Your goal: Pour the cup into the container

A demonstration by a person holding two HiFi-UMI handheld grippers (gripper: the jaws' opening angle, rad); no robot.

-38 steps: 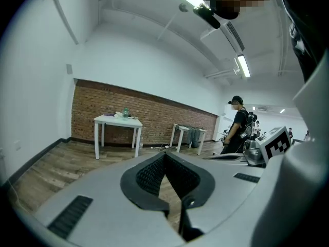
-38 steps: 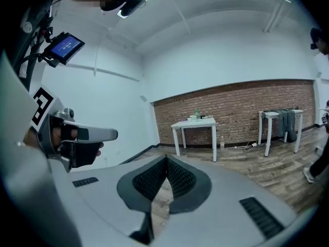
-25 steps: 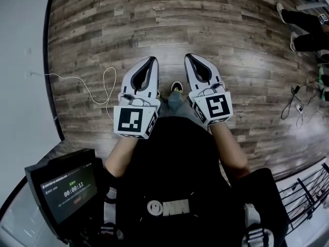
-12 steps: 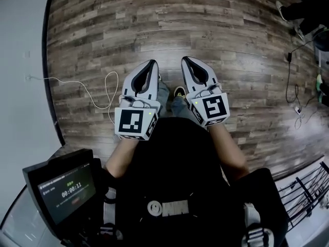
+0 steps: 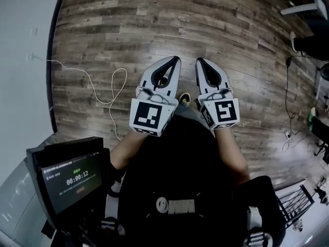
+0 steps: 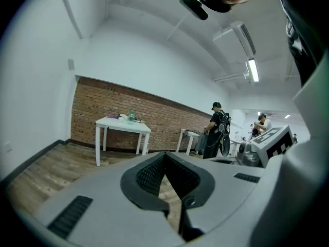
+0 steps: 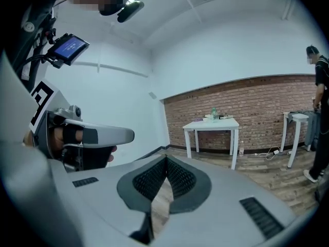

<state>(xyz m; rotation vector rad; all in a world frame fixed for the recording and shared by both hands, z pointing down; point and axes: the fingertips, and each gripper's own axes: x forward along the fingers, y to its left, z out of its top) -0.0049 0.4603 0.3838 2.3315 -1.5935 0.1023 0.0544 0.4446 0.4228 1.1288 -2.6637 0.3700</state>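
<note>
A: Head view: left gripper (image 5: pixel 176 60) and right gripper (image 5: pixel 200 62) were closed, empty.
B: Left gripper view: white table (image 6: pixel 117 123) stood far ahead. Small items (image 6: pixel 130 116) sat on it; cup and container weren't distinguishable.
A: Right gripper view: same table, well off. Probably the approach step; next called for reaching it, then opening on the cup.

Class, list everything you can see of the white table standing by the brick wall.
The plain white table has a thin flat top on slim straight legs standing on the wooden plank floor. It sits close in front of the red brick wall; whether they touch cannot be told. A small greenish bottle and a few low items, too small to identify, rest on top.
</note>
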